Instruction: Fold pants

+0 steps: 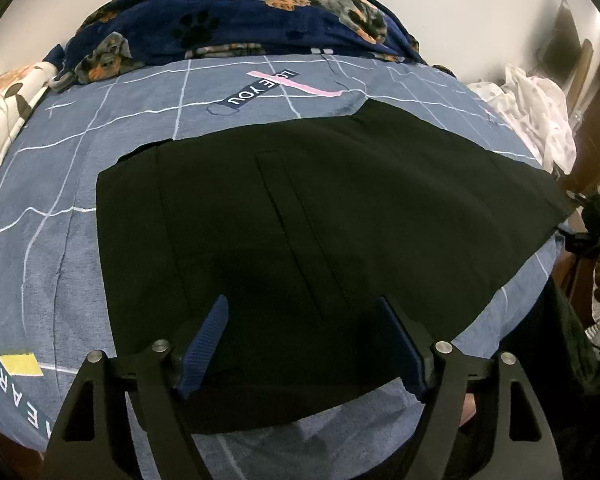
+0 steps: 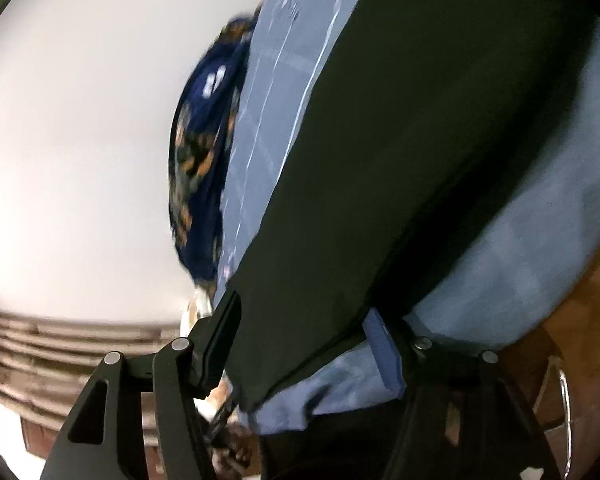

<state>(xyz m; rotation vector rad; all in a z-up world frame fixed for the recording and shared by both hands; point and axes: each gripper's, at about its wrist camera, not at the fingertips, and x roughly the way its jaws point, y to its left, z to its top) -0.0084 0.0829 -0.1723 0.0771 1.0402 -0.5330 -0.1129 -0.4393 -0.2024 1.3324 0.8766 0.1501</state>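
Bed: a wide bed covered by a blue-grey cotton sheet (image 1: 80, 208) with thin white grid lines, a pink stripe, a yellow patch and a dark "LOVE YOU" label.
Middle of bed: black fabric pants (image 1: 300, 208) lie flat and spread out on the sheet, one end reaching the bed's right edge.
Far side: a navy fleece blanket printed with dogs and paw marks (image 1: 240, 12) lies bunched along the edge.
Far left corner: a white cloth with brown spots (image 1: 4, 100).
Far right corner: a crumpled white patterned cloth (image 1: 540, 108).
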